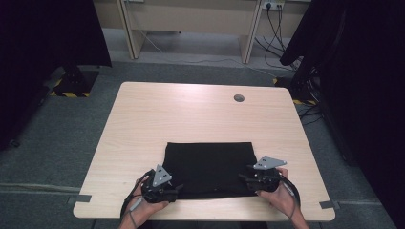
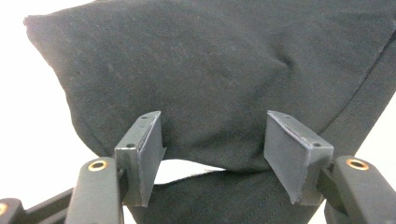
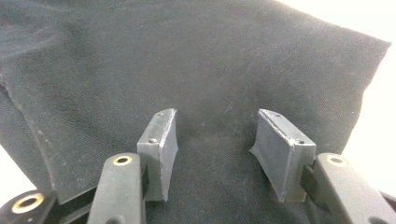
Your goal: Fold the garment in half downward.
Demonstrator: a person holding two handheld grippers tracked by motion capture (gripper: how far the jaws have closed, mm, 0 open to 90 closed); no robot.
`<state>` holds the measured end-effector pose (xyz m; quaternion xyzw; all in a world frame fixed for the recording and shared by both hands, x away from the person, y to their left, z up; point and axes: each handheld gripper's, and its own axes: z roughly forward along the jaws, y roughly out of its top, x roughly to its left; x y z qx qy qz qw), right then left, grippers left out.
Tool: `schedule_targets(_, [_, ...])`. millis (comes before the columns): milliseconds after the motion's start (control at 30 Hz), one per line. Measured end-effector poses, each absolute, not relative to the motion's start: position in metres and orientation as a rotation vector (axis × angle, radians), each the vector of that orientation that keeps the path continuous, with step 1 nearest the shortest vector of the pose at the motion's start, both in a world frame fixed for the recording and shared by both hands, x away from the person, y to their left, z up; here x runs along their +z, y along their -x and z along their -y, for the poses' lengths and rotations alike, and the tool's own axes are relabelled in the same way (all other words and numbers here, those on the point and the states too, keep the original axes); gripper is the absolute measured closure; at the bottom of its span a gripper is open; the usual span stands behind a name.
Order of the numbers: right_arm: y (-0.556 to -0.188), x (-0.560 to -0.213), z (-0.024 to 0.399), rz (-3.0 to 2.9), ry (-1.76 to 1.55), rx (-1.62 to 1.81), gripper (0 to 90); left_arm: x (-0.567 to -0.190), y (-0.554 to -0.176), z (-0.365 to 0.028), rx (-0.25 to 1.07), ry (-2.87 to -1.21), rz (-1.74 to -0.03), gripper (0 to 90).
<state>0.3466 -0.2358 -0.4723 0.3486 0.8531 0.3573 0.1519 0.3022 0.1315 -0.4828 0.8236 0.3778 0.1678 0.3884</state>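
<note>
Left gripper (image 1: 175,187) at near-left corner of black cloth (image 1: 210,167), right gripper (image 1: 243,177) at near-right corner; both low over near edge, one in each hand.

Largest to smallest:

- Light wooden table (image 1: 191,114): bare far half, small dark round grommet (image 1: 239,98) near far-right corner. Grey tape tabs at both near corners.
- Black cloth: folded rectangle, flat on near half of table, roughly centred, near edge just short of table's front edge. Far edge straight, sides square to table.
- Left hand (image 1: 143,202) and right hand (image 1: 282,195): enter from bottom, each wrapped around a gripper body, cable trailing back over wrist. Grey three-cornered plate on top of each gripper.
- Left gripper jaws, from left gripper view: apart, pads not pressing. Cloth (image 2: 210,79) corner lifted and bunched ahead of jaws, lower fold edge crossing gap between pads, pale table visible under raised layer. Stitched hem running down right side. Fabric between pads but not clamped.
- Right gripper jaws, from right gripper view: apart, similar spread. Cloth (image 3: 187,60) lying flat beneath and ahead of pads, corner pointing off to upper right, table bright beyond it. Cannot tell whether pad tips touch fabric surface; nothing pinched between them.
</note>
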Motion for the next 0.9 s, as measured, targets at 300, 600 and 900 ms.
schedule_targets(300, [-0.348,-0.472,0.251,-2.431,-1.027,1.025,49.0,-0.483,-0.307,-0.117,0.426,-2.094,-0.948,35.5])
schedule_targets(600, [-0.35,-0.473,0.263,-2.419,-1.043,1.041,48.9,-0.483,-0.311,-0.107,0.401,-2.097,-0.934,30.6])
schedule_targets(900, [-0.351,-0.473,0.273,-2.407,-1.065,1.045,47.9,-0.483,-0.314,-0.094,0.391,-2.12,-0.906,22.9])
